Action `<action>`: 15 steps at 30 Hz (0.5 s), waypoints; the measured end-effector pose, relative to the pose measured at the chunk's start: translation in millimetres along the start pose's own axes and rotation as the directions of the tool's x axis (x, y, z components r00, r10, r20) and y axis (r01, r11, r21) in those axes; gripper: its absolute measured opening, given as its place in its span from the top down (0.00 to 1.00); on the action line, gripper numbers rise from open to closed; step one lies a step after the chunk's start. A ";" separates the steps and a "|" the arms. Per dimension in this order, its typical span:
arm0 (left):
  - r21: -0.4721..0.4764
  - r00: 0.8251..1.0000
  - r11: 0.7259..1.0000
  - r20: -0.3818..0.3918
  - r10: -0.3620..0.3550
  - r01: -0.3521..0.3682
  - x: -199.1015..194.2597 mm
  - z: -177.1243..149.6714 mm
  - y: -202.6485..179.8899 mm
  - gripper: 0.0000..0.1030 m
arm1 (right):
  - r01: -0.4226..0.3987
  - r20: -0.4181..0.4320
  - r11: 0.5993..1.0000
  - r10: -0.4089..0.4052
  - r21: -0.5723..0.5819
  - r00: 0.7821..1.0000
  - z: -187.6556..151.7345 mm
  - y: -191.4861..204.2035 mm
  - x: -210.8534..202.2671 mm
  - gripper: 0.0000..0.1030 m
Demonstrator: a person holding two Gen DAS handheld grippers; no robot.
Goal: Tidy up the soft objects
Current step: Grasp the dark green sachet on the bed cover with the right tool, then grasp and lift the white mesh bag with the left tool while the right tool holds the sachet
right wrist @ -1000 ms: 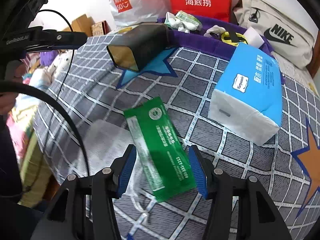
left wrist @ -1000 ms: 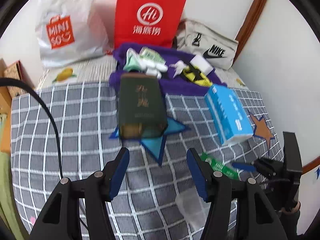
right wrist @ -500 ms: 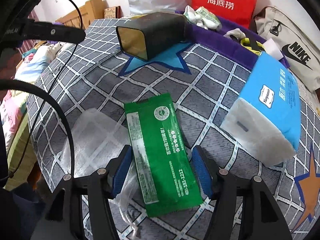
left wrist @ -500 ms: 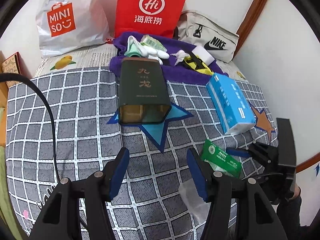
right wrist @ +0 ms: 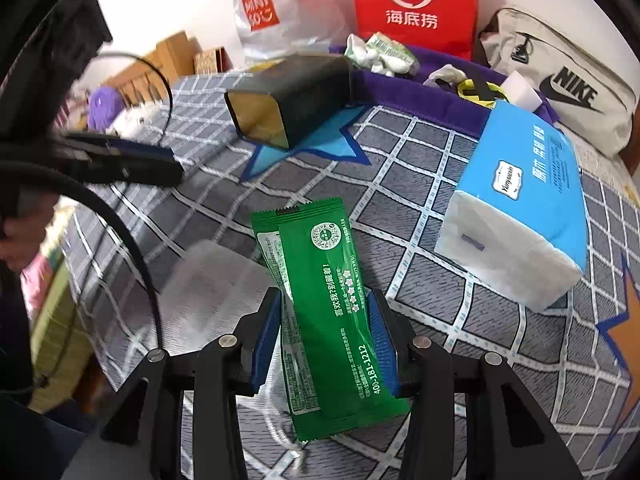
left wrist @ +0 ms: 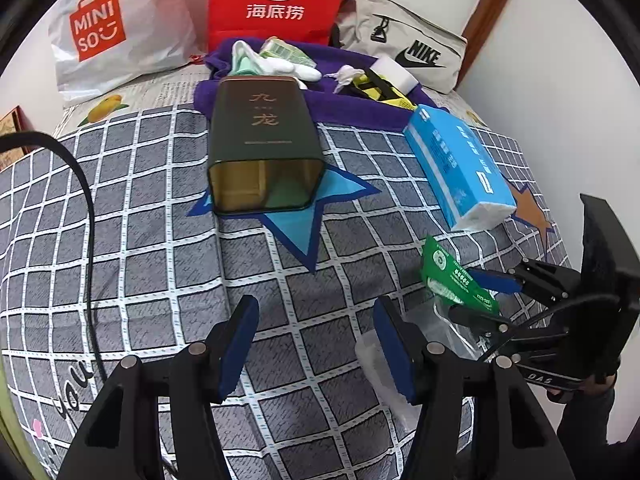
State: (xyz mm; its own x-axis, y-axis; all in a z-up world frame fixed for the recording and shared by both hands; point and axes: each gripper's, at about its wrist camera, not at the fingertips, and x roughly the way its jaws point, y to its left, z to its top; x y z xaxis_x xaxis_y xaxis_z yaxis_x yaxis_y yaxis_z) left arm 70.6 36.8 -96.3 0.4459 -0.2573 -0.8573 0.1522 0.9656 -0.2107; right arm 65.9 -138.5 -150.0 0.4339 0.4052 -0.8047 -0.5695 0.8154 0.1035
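Closing on the green packet (right wrist: 328, 312): right gripper (right wrist: 324, 344), lower centre of its own view, jaws narrowing with the packet between the blue pads; whether the pads already press on it cannot be told. Packet lies partly over a clear plastic bag (right wrist: 212, 292) on the checked bedspread (right wrist: 420, 184).

Left gripper (left wrist: 316, 344): lower centre of its view, jaws about half open, nothing between them, only bedspread below.

Left view only: the right gripper seen from the side at lower right, packet tip rising from it.

Right view only: the left gripper's dark finger at mid left, a cable curving across lower left, and the bed's near edge at lower left with clutter beyond.

Both views: dark tin (left wrist: 264, 148) lying on its side, open mouth facing the cameras, on a blue star; blue tissue pack (left wrist: 456, 164) at mid right; purple cloth (left wrist: 360, 108) behind, carrying small soft items; bags against the wall at top.

Open room: bare bedspread between tin and grippers, and left of the tin.
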 end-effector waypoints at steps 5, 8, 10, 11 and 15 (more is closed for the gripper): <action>0.098 0.998 0.994 -0.010 -0.057 0.058 10.4 -9.5 -17.5 0.44 | 0.029 0.015 0.999 -0.029 0.038 0.999 -2.4 -5.8 -14.1 0.58; 0.152 0.996 0.985 -0.042 -0.082 0.087 24.4 -15.1 -31.2 0.44 | 0.048 0.022 0.997 -0.049 0.060 0.999 -7.6 -12.0 -24.0 0.58; 0.167 0.992 0.979 -0.063 -0.111 0.120 31.9 -16.5 -37.4 0.44 | 0.063 0.020 0.995 -0.065 0.079 0.998 -12.0 -17.8 -29.3 0.58; 0.173 0.987 0.973 -0.076 -0.141 0.152 36.0 -16.8 -40.4 0.44 | 0.067 0.019 0.994 -0.069 0.089 0.997 -14.2 -20.8 -31.2 0.58; 0.211 0.971 0.950 -0.117 -0.211 0.231 46.6 -23.7 -56.8 0.36 | 0.083 0.019 0.990 -0.085 0.118 0.996 -24.1 -29.6 -39.9 0.58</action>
State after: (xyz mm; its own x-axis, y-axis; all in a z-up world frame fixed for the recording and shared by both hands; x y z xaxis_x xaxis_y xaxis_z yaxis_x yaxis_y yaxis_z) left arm 61.8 -29.2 -135.4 0.2974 -0.4487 -0.8427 0.4337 0.8498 -0.2995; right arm 48.6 -188.8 -135.0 0.4940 0.3419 -0.7994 -0.4451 0.8893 0.1052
